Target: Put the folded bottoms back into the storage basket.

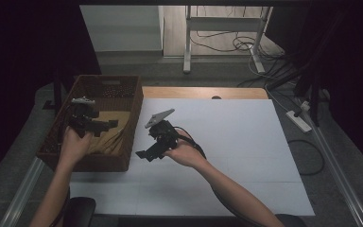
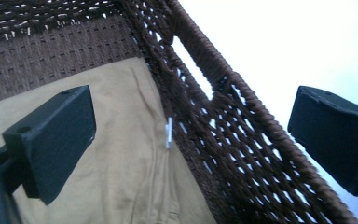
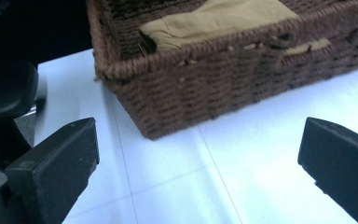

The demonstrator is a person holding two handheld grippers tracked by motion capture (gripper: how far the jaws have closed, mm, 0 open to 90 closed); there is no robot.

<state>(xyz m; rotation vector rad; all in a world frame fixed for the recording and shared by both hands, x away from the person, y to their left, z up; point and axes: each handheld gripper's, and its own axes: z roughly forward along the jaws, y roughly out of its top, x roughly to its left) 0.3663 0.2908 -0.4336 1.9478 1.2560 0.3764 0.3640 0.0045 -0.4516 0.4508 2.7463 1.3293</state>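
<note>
Both forearms come in from the near edge of the white table (image 1: pixel 246 142). At the left, the left hand (image 1: pixel 74 144) holds the left gripper (image 1: pixel 105 126) over the brown wicker basket (image 1: pixel 134 101), which sits on the table's left side and overhangs its left edge. Its jaws stand wide apart, straddling the basket's right wall (image 2: pixel 242 135): one jaw hangs over the tan cloth (image 2: pixel 121 163) inside, the other outside over the table. That folded cloth lies flat on the basket's floor, against the right wall. Just right of the basket, the right hand (image 1: pixel 185 151) holds the right gripper (image 1: pixel 144 154) low over the table, jaws wide apart with nothing between them, pointing at the basket's near corner (image 3: pixel 149 126).
</note>
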